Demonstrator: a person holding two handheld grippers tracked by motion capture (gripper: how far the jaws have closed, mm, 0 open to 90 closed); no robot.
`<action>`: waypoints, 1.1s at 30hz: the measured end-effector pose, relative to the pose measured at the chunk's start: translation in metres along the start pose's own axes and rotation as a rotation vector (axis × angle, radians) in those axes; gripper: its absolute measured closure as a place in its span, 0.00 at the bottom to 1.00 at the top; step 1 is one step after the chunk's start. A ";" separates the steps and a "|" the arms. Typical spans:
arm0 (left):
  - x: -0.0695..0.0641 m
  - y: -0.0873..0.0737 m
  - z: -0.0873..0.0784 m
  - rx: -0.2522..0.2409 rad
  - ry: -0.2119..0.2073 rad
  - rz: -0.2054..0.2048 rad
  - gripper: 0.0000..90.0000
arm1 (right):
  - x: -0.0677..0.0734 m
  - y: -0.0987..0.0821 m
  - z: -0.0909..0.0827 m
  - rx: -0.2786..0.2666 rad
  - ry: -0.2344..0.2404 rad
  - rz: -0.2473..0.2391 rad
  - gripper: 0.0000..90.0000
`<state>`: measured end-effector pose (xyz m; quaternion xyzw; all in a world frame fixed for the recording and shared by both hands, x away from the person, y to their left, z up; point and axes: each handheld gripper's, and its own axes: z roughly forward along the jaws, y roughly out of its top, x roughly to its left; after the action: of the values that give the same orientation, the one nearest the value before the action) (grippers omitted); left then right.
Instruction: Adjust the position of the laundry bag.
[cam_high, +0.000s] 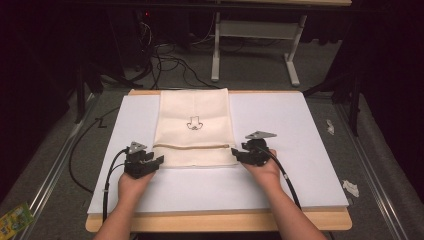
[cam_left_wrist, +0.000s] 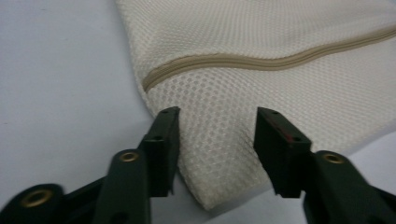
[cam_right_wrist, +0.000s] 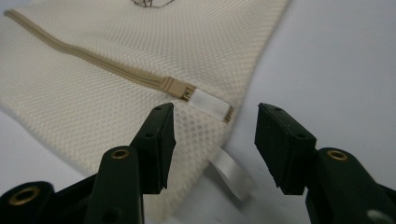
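On the white board (cam_high: 310, 175) the cream mesh bag (cam_high: 194, 125) lies flat, its zipper (cam_high: 192, 146) running across near your edge; your left gripper (cam_high: 150, 163) sits at the bag's near left corner and your right gripper (cam_high: 241, 154) at the near right corner, both with jaws spread and nothing pinched yet. You seem set to take both corners; slide each lower jaw under the mesh and bite well in from the edge; on the right, catch fabric, not just the white tag (cam_right_wrist: 229, 170). A small dark emblem (cam_high: 194, 123) is printed mid-bag; no writing is legible on it or the tag.
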<state>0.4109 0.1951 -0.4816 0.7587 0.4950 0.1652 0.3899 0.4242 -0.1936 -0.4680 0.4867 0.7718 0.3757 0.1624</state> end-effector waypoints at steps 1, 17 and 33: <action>0.001 0.000 0.000 0.001 0.004 -0.002 0.69 | 0.003 0.001 0.005 0.010 -0.003 -0.016 0.56; -0.048 0.003 0.006 0.051 -0.121 0.128 0.99 | -0.020 -0.026 -0.035 0.072 -0.079 -0.079 1.00; -0.128 -0.021 -0.011 0.113 -0.326 0.297 0.99 | -0.047 -0.118 -0.137 0.037 -0.048 -0.013 1.00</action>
<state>0.3327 0.0918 -0.4730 0.8605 0.3169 0.0679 0.3932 0.2878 -0.3215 -0.4696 0.4935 0.7777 0.3484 0.1742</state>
